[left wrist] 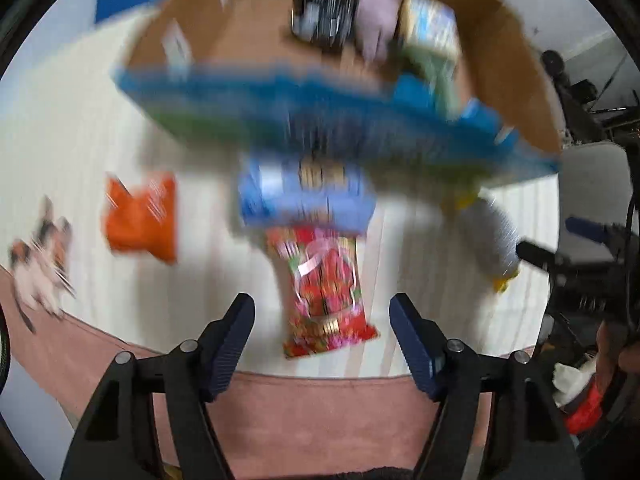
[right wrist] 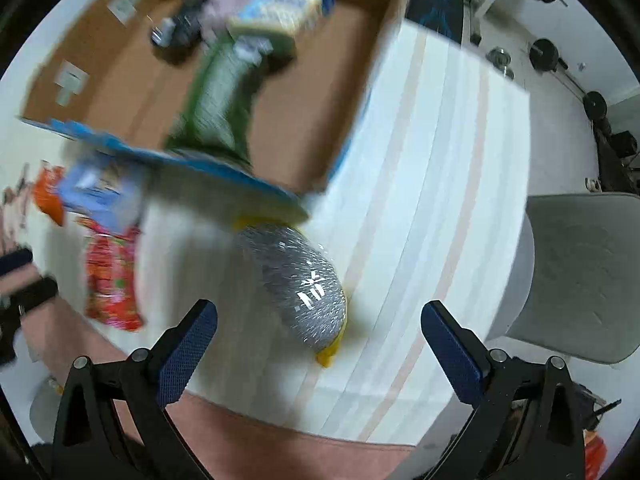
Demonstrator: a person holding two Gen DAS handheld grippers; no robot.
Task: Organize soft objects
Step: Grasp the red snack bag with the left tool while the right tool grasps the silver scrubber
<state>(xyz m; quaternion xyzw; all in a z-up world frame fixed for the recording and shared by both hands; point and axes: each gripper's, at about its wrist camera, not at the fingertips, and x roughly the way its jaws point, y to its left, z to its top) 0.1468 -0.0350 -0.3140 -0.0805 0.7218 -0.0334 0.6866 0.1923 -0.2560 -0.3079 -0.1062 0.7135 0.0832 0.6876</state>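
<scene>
I'm hovering both empty – left gripper [left wrist: 322, 340] spread over the red snack bag [left wrist: 326, 292], right gripper [right wrist: 318, 354] spread w/ the silver pouch [right wrist: 296, 284] just ahead on the worktop [right wrist: 440, 184] – next I'm prob dropping down, pinching, then carrying to the cardboard box [right wrist: 312, 120]

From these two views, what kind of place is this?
Probably a room at home used partly as a gym: black weight plates lie on the floor beside a grey folding chair, and a striped cloth-covered surface carries an open cardboard box.
</scene>
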